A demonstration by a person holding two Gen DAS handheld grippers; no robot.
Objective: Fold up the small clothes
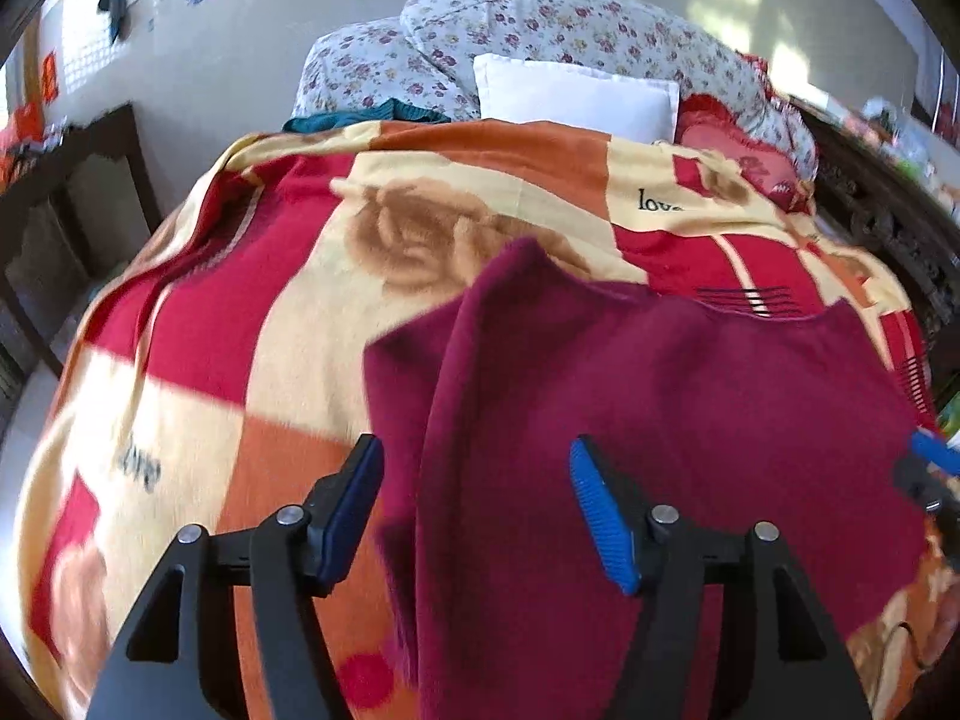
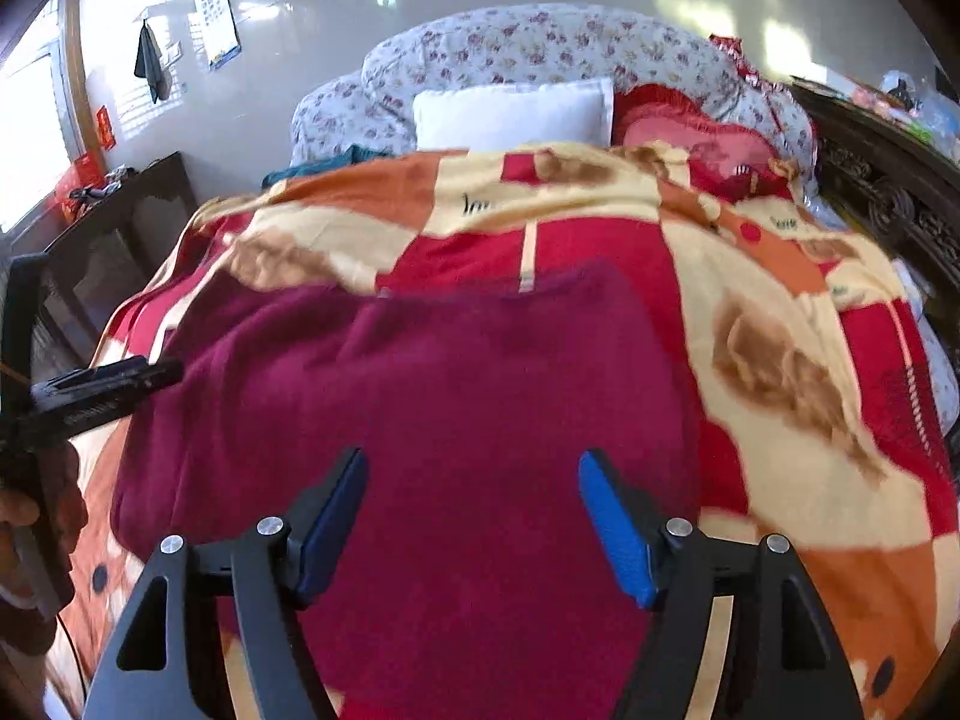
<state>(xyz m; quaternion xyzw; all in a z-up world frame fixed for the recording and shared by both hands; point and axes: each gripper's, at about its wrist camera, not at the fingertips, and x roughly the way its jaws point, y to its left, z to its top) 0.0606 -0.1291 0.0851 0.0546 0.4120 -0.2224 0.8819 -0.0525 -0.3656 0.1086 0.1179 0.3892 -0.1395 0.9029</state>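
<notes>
A maroon knit garment (image 1: 690, 420) lies spread on a patterned blanket on the bed; its left part is folded over the body as a long raised flap (image 1: 480, 390). It fills the middle of the right wrist view (image 2: 480, 396) too. My left gripper (image 1: 477, 450) is open and empty, hovering over the garment's folded left edge. My right gripper (image 2: 474, 462) is open and empty above the garment's near middle. The left gripper's body shows at the left edge of the right wrist view (image 2: 102, 387); the right gripper's blue tip shows at the right edge of the left wrist view (image 1: 933, 450).
The red, orange and cream blanket (image 1: 240, 312) covers the bed. At the head lie a white pillow (image 2: 510, 111), a floral quilt (image 2: 540, 48), a red cushion (image 2: 690, 126) and a teal cloth (image 2: 318, 168). Dark wooden furniture stands left (image 2: 132, 228) and right (image 2: 888, 192).
</notes>
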